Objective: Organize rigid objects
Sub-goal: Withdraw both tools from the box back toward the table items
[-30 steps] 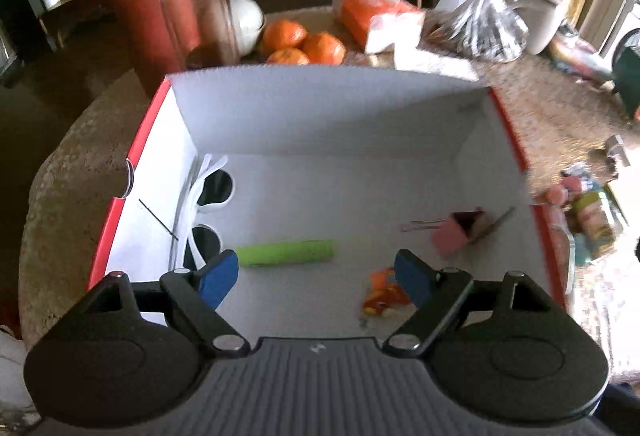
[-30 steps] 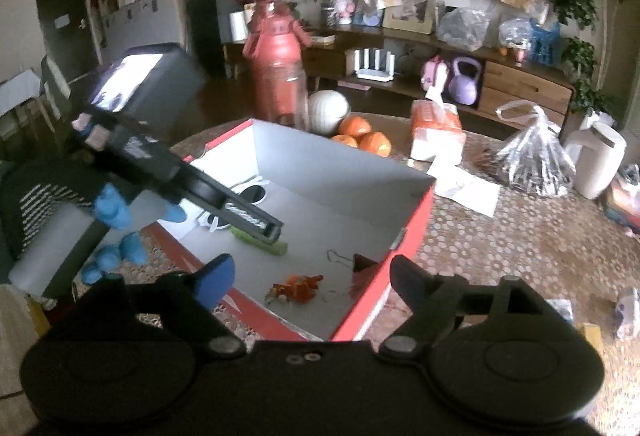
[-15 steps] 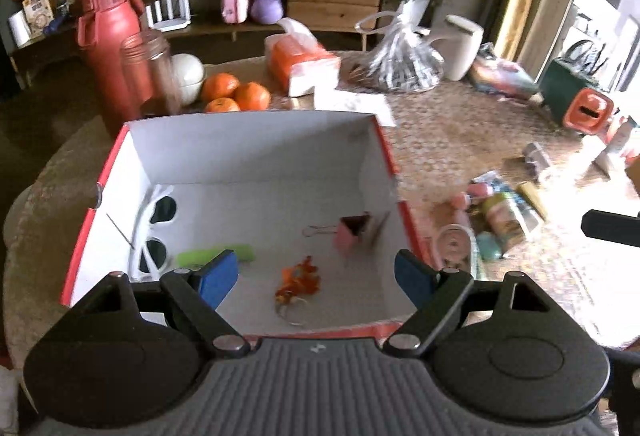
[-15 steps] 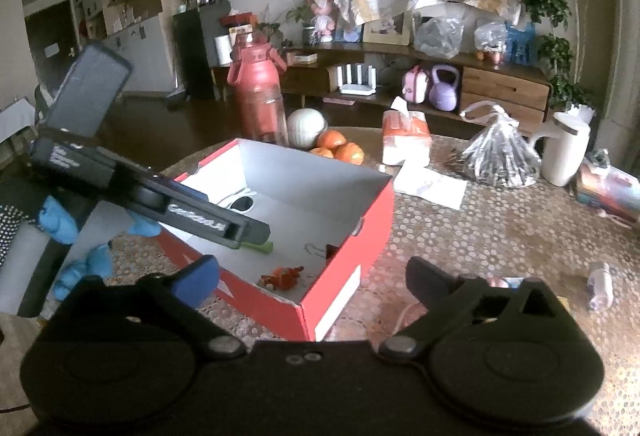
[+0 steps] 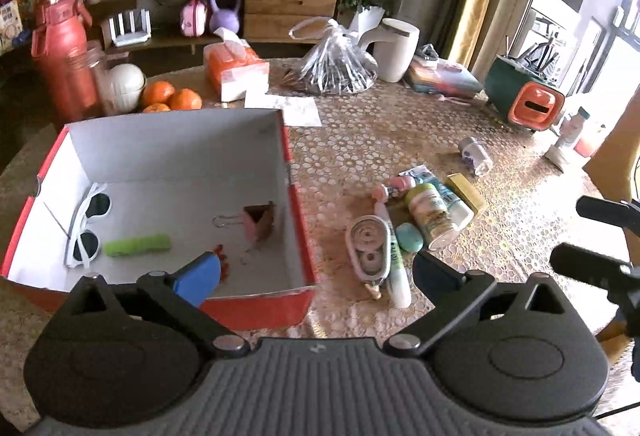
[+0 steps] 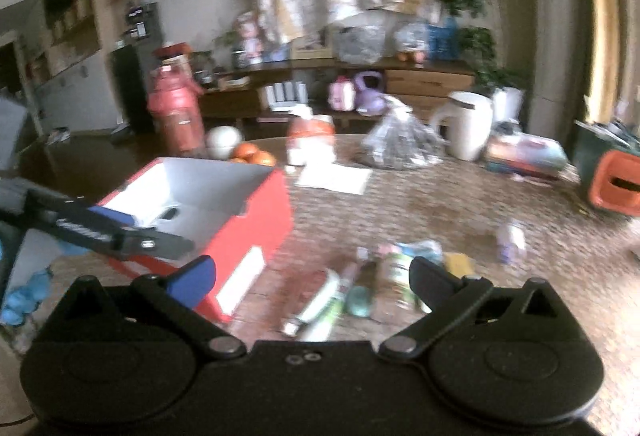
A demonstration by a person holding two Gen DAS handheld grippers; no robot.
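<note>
A red shoebox [image 5: 299,204] with a white inside holds white sunglasses [image 5: 86,228], a green tube [image 5: 138,245], a pink binder clip [image 5: 256,222] and a small orange item [image 5: 222,263]. To its right on the table lie a correction tape [image 5: 367,248], a marker [image 5: 394,256], a teal oval [image 5: 410,242], a small bottle [image 5: 430,214] and a gold box [image 5: 466,190]. My left gripper [image 5: 316,274] is open and empty above the box's near right corner. My right gripper [image 6: 312,278] is open and empty above the blurred pile [image 6: 360,292]; the box [image 6: 248,220] is to its left.
At the back of the round table stand a red flask [image 5: 60,52], oranges [image 5: 172,98], a tissue pack [image 5: 234,66], a plastic bag [image 5: 340,66], a white jug [image 5: 398,48] and a green-orange box [image 5: 524,96]. A small bottle [image 5: 474,156] lies at right.
Both grippers have pulled back and swung to the right. The left view moved from inside the box to its right corner and the loose pile. The right view is now blurred.
</note>
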